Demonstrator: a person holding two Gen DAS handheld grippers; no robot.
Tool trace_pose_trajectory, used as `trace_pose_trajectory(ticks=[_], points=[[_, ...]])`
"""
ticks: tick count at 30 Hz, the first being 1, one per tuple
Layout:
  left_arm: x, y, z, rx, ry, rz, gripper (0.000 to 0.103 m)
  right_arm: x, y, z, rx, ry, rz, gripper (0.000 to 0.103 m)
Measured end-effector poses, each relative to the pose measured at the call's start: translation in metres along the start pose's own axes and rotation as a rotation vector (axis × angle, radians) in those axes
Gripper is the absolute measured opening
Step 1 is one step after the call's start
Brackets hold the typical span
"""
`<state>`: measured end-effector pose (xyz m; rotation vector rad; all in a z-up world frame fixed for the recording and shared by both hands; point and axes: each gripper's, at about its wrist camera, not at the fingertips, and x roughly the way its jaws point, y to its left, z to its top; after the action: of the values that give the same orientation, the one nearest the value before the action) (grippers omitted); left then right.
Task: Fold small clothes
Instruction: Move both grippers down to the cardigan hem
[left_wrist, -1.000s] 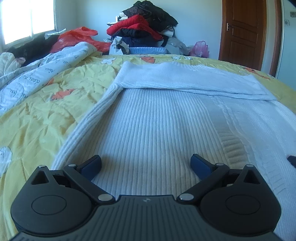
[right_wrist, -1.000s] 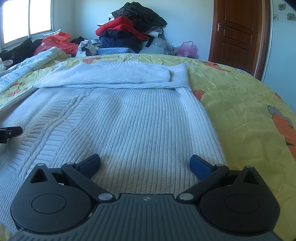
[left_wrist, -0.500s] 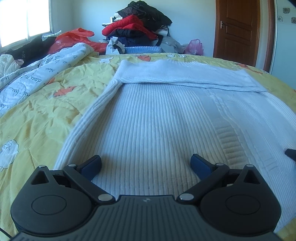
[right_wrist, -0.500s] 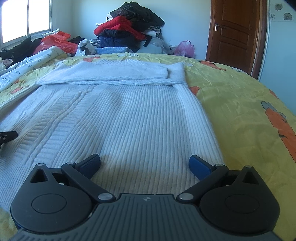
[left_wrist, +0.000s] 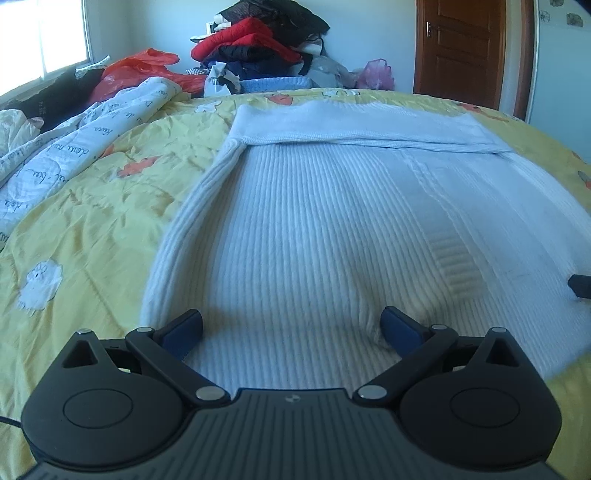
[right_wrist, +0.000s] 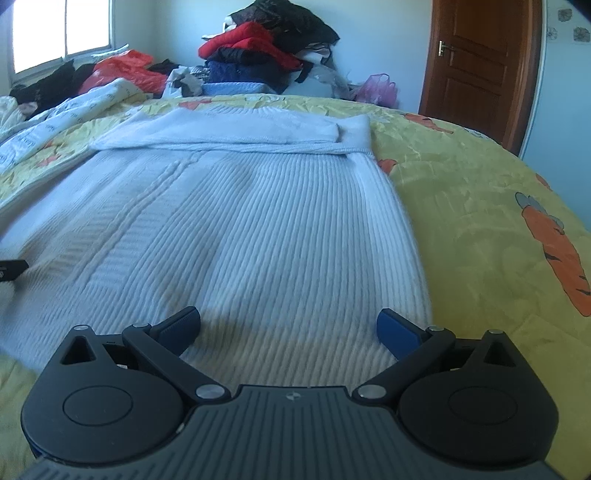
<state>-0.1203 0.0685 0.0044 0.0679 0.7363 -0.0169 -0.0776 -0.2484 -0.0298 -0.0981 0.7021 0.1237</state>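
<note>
A pale blue ribbed knit sweater (left_wrist: 332, 229) lies flat on the yellow bedspread, its sleeves folded across the far end (left_wrist: 362, 125). My left gripper (left_wrist: 291, 326) hovers open over the sweater's near left hem, its blue pads spread wide with only fabric beneath. In the right wrist view the same sweater (right_wrist: 258, 221) fills the middle, and my right gripper (right_wrist: 288, 325) stands open above the near right hem. Each gripper's tip shows at the edge of the other's view, the right one (left_wrist: 580, 284) and the left one (right_wrist: 13, 267).
The yellow bedspread (right_wrist: 480, 221) with orange carrot prints stretches to the right. A white printed quilt (left_wrist: 74, 147) lies bunched at the left. A pile of red and dark clothes (left_wrist: 258, 44) sits beyond the bed, near a brown door (left_wrist: 461, 48).
Both grippers have drawn back toward the sweater's near hem and dropped a little; the hem edge and bedspread now show at the sides. Both stay open.
</note>
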Motion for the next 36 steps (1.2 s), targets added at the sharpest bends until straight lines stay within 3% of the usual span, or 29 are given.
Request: trace_pose_trajectory(ticks=[3, 9, 15, 19, 22, 24, 25, 27, 29, 31, 36], points=[[-0.002, 0.001, -0.003, 0.013, 0.037, -0.001, 0.103, -0.007, -0.002, -0.006, -0.003, 0.023, 0.016, 0.102], [-0.014, 0.001, -0.010, 0.055, 0.027, 0.005, 0.103, -0.022, 0.000, -0.018, -0.033, 0.013, 0.024, 0.102], [-0.031, 0.010, -0.006, 0.127, 0.022, 0.046, 0.103, -0.037, -0.003, -0.011, -0.071, 0.074, 0.068, 0.103], [-0.045, 0.029, 0.000, 0.125, -0.030, 0.073, 0.103, -0.056, -0.031, -0.002, 0.029, 0.065, 0.128, 0.102], [-0.041, 0.048, 0.005, 0.062, -0.017, 0.006, 0.103, -0.053, -0.072, 0.002, 0.236, 0.077, 0.189, 0.101], [-0.028, 0.060, 0.008, 0.005, 0.034, -0.039, 0.103, -0.040, -0.101, 0.001, 0.398, 0.144, 0.257, 0.085], [-0.022, 0.065, 0.010, -0.023, 0.060, -0.053, 0.103, -0.033, -0.109, -0.001, 0.437, 0.171, 0.270, 0.074], [-0.009, 0.075, 0.012, -0.086, 0.114, -0.096, 0.103, -0.022, -0.117, -0.002, 0.466, 0.210, 0.274, 0.065], [-0.001, 0.087, 0.012, -0.155, 0.161, -0.165, 0.103, -0.016, -0.118, -0.001, 0.479, 0.219, 0.321, 0.066], [0.000, 0.097, 0.013, -0.208, 0.158, -0.213, 0.103, -0.011, -0.118, 0.003, 0.491, 0.246, 0.370, 0.066], [0.007, 0.140, 0.013, -0.487, 0.218, -0.435, 0.102, -0.002, -0.120, 0.005, 0.541, 0.299, 0.519, 0.064]])
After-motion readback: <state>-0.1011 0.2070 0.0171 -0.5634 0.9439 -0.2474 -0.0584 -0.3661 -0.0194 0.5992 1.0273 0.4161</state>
